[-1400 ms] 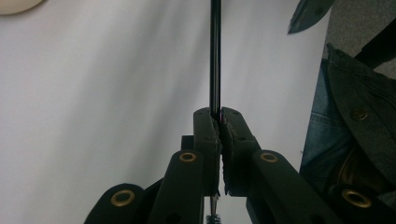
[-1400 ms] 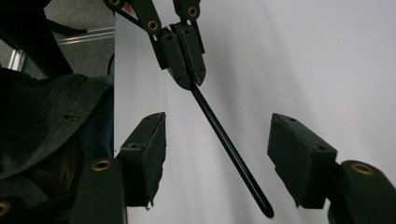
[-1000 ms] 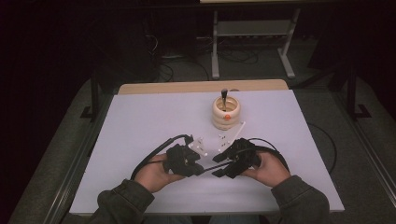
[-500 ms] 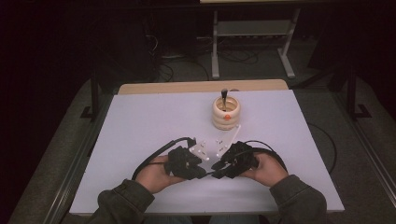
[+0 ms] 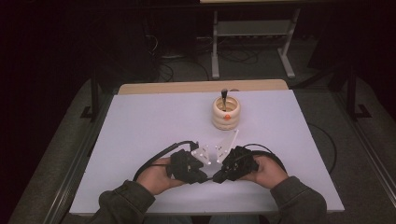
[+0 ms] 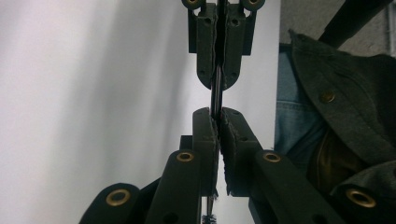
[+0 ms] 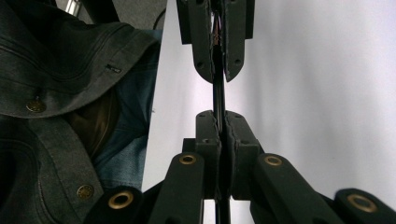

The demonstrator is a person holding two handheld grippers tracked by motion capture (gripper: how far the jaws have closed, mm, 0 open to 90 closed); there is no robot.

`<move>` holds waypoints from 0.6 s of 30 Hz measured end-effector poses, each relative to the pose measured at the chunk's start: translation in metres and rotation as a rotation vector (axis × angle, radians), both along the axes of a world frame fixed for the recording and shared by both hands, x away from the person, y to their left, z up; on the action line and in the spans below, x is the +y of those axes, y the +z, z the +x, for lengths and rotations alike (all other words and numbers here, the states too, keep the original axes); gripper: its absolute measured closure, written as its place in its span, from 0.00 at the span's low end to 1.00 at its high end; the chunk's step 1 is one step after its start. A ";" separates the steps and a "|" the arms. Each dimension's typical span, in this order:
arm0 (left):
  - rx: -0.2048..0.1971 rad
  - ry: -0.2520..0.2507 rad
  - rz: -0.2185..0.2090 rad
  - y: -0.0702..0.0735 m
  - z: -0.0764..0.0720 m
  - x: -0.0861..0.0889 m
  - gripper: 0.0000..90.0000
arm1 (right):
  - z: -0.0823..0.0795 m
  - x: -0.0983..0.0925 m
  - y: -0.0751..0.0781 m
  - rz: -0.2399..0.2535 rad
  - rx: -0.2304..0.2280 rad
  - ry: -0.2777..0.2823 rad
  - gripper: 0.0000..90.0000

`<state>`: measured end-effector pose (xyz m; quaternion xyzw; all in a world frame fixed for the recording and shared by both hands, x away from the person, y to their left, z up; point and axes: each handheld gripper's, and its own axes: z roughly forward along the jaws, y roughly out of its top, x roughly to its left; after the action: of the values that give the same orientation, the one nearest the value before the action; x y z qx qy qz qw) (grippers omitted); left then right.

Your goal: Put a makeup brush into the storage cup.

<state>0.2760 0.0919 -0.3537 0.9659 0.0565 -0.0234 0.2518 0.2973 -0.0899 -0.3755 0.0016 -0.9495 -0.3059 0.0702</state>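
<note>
In the high view my left gripper (image 5: 204, 178) and right gripper (image 5: 216, 178) meet tip to tip low over the white table (image 5: 149, 126), near its front edge. A thin black rod (image 6: 216, 100) runs between them. In the left gripper view my left gripper (image 6: 218, 117) is shut on the rod's near end, and the right gripper (image 6: 218, 85) is shut on it just beyond. The right gripper view shows the same rod (image 7: 218, 95), with the right gripper (image 7: 218, 116) shut on it below and the left gripper (image 7: 218, 77) shut on it above. A short bare stretch of rod shows between the two pairs of jaws.
A cream ringed holder (image 5: 225, 114) with an orange dot stands at the table's far middle, a dark-handled tool (image 5: 224, 98) upright in it. Cables (image 5: 154, 161) trail from both grippers across the table. The person's dark jacket (image 7: 51, 70) is close behind the grippers.
Both hands have drawn slightly toward the front edge and closer together. The grippers now sit tip to tip.
</note>
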 end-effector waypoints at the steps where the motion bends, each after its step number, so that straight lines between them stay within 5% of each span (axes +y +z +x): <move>1: 0.005 0.007 -0.011 0.000 0.000 0.001 0.89 | 0.000 -0.001 0.000 0.008 -0.005 -0.001 0.94; 10: 0.042 0.025 -0.021 -0.008 0.002 0.008 0.85 | -0.005 -0.012 -0.002 0.055 -0.001 -0.019 0.94; 18: 0.053 -0.011 0.002 -0.010 0.001 0.006 0.94 | -0.006 -0.012 -0.004 0.082 0.011 -0.031 0.92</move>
<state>0.2771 0.0975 -0.3633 0.9654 0.0578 -0.0505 0.2492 0.2912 -0.1018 -0.3790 -0.0119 -0.9356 -0.3457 0.0705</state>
